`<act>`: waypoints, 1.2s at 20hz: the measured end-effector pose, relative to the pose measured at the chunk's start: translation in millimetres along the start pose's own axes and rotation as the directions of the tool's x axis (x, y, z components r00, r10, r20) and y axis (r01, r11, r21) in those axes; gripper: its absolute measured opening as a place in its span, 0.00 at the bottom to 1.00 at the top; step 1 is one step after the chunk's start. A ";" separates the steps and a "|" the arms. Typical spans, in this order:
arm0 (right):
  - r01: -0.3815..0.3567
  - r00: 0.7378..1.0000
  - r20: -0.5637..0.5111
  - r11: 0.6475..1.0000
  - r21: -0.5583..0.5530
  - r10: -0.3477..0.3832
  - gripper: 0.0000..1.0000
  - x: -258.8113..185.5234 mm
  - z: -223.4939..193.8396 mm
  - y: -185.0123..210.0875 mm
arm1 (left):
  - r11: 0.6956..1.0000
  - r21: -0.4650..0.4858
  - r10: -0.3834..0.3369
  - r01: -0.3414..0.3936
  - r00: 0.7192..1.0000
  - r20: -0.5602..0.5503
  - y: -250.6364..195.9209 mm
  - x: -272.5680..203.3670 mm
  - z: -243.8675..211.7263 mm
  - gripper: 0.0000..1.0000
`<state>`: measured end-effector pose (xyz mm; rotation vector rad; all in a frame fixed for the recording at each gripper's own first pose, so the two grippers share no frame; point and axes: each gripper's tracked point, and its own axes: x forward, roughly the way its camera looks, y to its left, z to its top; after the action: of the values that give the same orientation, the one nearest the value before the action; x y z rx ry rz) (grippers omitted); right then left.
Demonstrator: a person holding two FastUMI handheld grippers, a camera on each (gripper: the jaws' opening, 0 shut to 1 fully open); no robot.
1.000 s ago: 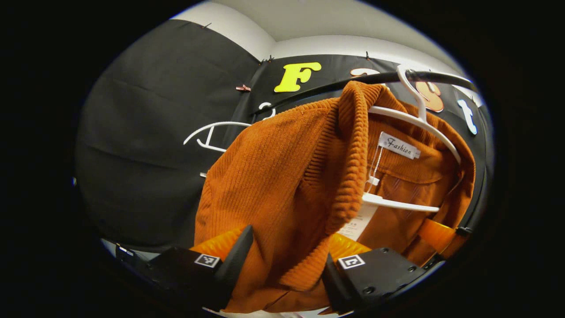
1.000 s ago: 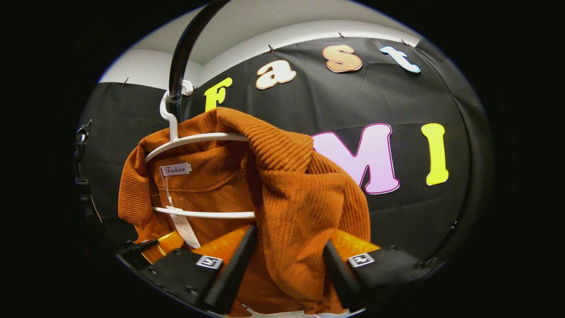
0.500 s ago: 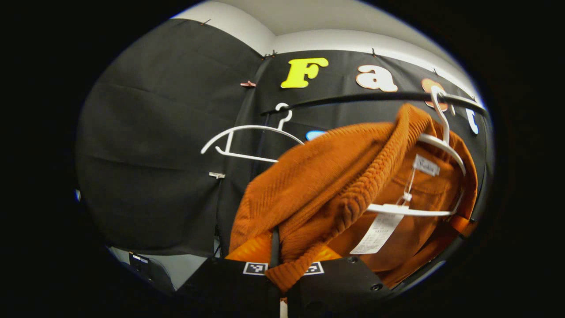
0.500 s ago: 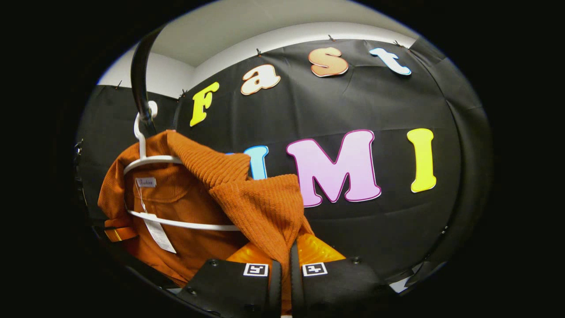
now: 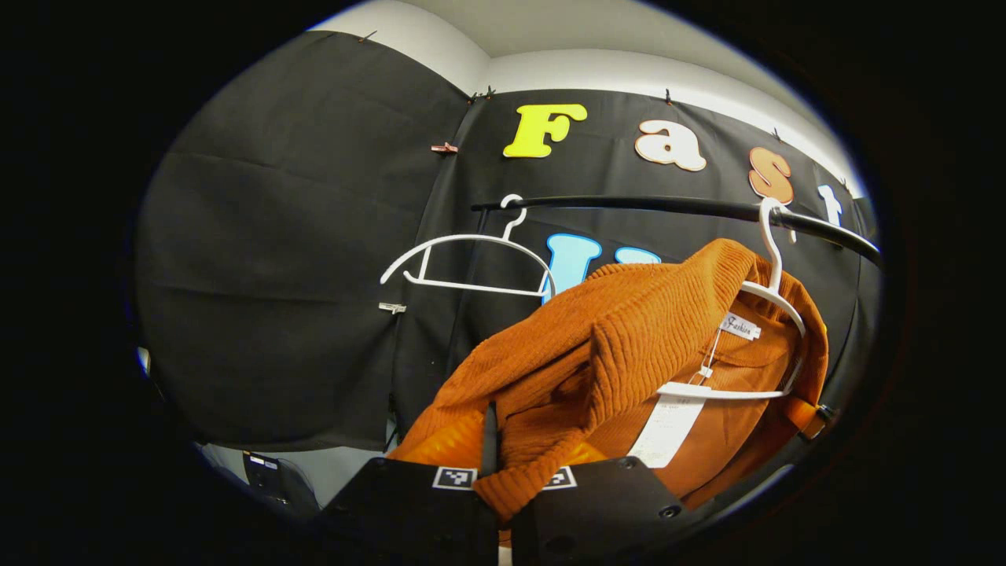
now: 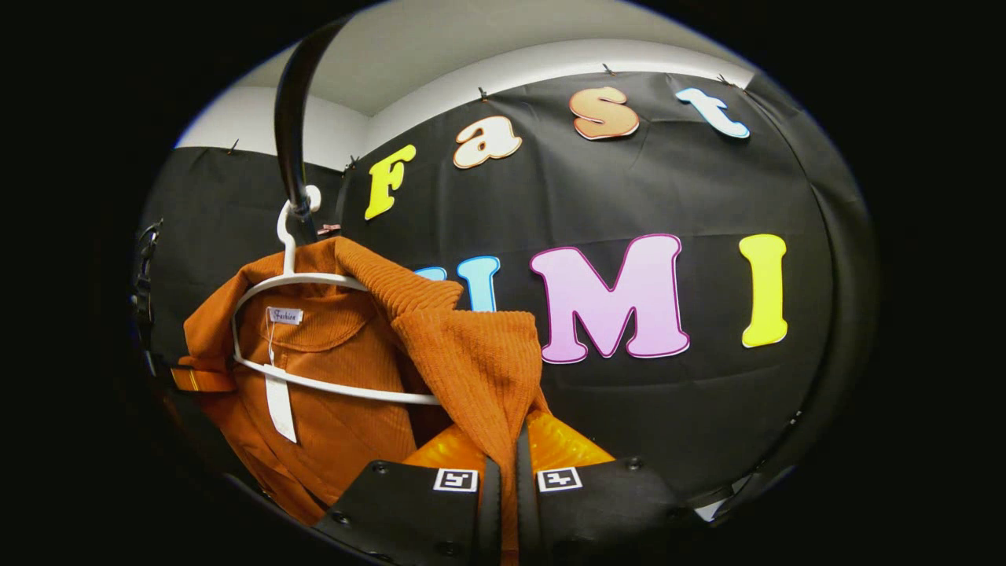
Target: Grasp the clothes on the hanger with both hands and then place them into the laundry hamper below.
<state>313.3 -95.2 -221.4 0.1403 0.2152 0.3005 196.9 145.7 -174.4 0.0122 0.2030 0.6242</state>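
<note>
Both the left gripper [image 5: 497, 472] and right gripper [image 6: 503, 464] are clamped on shoulder folds of the rust-orange ribbed knit cardigan [image 5: 629, 346], which drapes over the white plastic hanger [image 6: 314, 330] above both grippers.

Each tool, left [image 5: 497, 472] and right [image 6: 507, 472], has a black, angular body with round screws near its edges and a small square black-and-white marker on each finger mount.

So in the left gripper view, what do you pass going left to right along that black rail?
Empty white hanger → orange knit top → white hanger carrying it, hooked on the rail.
</note>
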 end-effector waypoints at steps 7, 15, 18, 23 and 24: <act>-0.242 0.964 -0.026 0.915 0.321 0.264 0.13 2.6 7.0 11.7 | 0.981 0.008 -0.193 0.196 0.972 -0.133 -17.0 -19.2 -7.0 0.10; -0.534 0.830 0.209 0.632 0.562 0.517 0.13 -27.8 78.0 62.2 | 0.941 -0.031 -0.338 0.338 0.941 -0.018 -35.7 -22.3 71.0 0.10; -0.533 0.845 0.365 0.561 0.634 0.391 0.13 -18.8 115.6 15.7 | 0.953 -0.041 -0.296 0.301 0.950 0.094 -11.5 -6.3 115.4 0.10; -0.445 0.896 0.330 0.625 0.642 0.299 0.13 3.9 110.4 -11.0 | 0.962 0.046 -0.272 0.268 0.953 0.135 -10.7 43.1 123.8 0.10; -0.422 0.906 0.308 0.637 0.644 0.289 0.13 8.6 105.1 -14.9 | 0.962 0.053 -0.271 0.266 0.956 0.111 -7.8 55.7 116.2 0.10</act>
<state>349.7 -117.7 -123.8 0.9884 0.1100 0.5959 267.9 177.6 -71.4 0.0566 0.0994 0.3468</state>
